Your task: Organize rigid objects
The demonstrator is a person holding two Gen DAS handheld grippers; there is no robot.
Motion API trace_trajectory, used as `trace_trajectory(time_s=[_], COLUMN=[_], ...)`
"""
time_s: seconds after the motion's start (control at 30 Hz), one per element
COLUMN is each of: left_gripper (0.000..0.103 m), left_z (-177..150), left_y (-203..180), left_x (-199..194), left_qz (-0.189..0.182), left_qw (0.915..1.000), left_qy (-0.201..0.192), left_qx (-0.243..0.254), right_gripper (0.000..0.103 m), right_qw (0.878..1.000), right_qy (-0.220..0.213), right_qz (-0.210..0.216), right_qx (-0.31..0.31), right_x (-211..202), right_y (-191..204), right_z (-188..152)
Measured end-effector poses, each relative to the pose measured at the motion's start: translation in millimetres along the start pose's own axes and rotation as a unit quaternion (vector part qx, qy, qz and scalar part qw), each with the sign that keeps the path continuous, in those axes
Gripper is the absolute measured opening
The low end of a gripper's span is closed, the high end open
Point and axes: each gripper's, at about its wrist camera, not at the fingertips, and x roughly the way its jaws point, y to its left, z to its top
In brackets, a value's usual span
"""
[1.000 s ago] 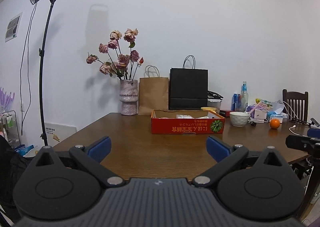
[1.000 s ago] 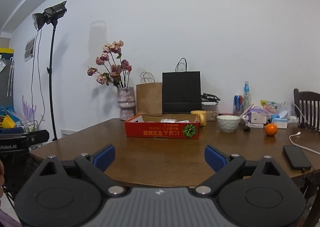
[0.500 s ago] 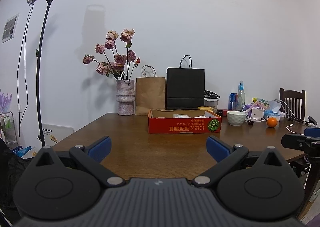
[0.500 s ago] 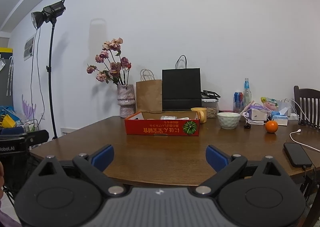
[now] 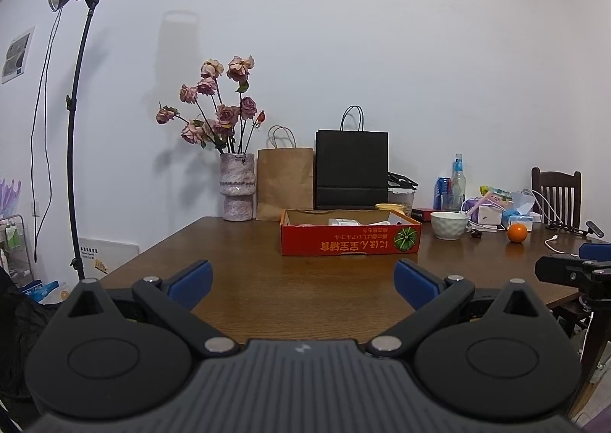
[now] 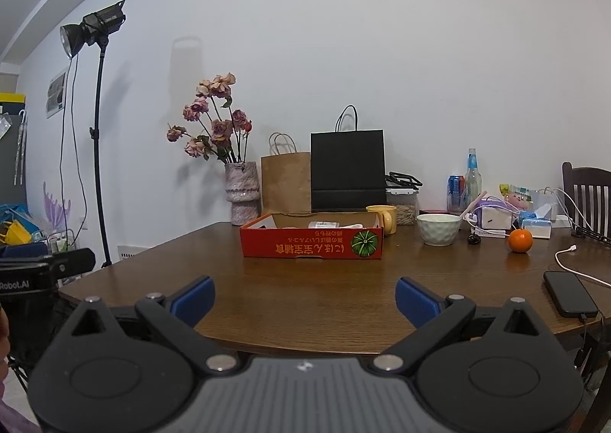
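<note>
both grippers are held level at the near edge of the wooden table (image 5: 305,280), facing the far wall. left gripper (image 5: 303,282): blue-padded fingers (image 5: 191,278) spread wide, nothing between them. right gripper (image 6: 303,297): fingers (image 6: 418,299) likewise spread wide and empty. each gripper shows at the edge of the other's view, the two side by side and apart.

red cardboard box (image 5: 349,238) sits open-topped near the middle of the table, well ahead of both grippers, printed lettering and a green pumpkin picture on its front wall. some pale items lie inside; too small to identify. yellow mug (image 6: 383,217) stands just beside the box's right rear corner. white bowl (image 6: 438,228) stands right of the mug, apart from the box. orange (image 6: 520,240) lies further right, alone on bare wood. small dark object (image 6: 473,239) between bowl and orange; cannot tell what it is.

black phone (image 6: 569,293) lies flat near the right front edge, white cable plugged in. behind the box: vase of dried roses (image 5: 236,190), brown paper bag (image 5: 284,183), black paper bag (image 5: 351,169), all upright by the wall. blue can (image 6: 455,188) and a clear bottle (image 6: 472,179) stand at the rear right amid clutter. dark wooden chair (image 6: 588,200) at the right end. studio light on a stand (image 5: 78,120) left of the table.
</note>
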Motion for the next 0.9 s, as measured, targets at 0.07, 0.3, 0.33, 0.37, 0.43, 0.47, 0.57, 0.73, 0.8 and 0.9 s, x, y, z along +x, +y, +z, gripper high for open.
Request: trace_trajectory(time_s=[0.07,0.3,0.33,0.37,0.43,0.47,0.57,0.73,0.8,0.9], left_gripper=[0.103,0.103,0.103,0.103,0.103,0.103,0.103,0.103,0.103,0.103], left_z=[0.4,0.5,0.2,0.0,-0.5,-0.6,-0.6,-0.7,-0.9,-1.3], left_y=[-0.1,0.9,0.0,-0.1,-0.3,-0.2,0.1,-0.6,0.1,0.3], left_x=[-0.4,0.2,-0.2,-0.3,-0.1,0.1,0.0,-0.6,-0.5,-0.6], left_qz=[0.000,-0.003,-0.003,-0.002,-0.002,-0.001,-0.002,-0.001,0.000,0.000], left_qw=[1.0000,1.0000,1.0000,1.0000,1.0000,1.0000,1.0000,1.0000,1.0000,1.0000], left_qy=[0.000,-0.002,-0.003,-0.003,-0.004,-0.004,-0.004,-0.006,-0.007,-0.008], left_qx=[0.001,0.004,0.004,0.004,0.004,0.004,0.005,0.006,0.006,0.006], right_gripper=[0.101,0.101,0.101,0.101,0.101,0.101,0.101,0.102,0.102,0.102], right_qw=[1.000,1.000,1.000,1.000,1.000,1.000,1.000,1.000,1.000,1.000], right_qy=[0.000,0.000,0.000,0.000,0.000,0.001,0.000,0.001,0.001,0.001], right_qz=[0.000,0.001,0.001,0.001,0.001,0.001,0.001,0.002,0.000,-0.003], right_qx=[0.000,0.000,0.000,0.000,0.000,0.000,0.000,0.000,0.001,0.003], right_x=[-0.1,-0.1,0.0,0.0,-0.3,-0.2,-0.3,-0.3,-0.3,-0.1], right_y=[-0.9,-1.3,-1.4,-1.2,-1.2,-1.2,-0.9,-0.5,-1.0,-2.1], right_z=[0.4,0.4,0.5,0.4,0.3,0.1,0.3,0.0,0.2,-0.3])
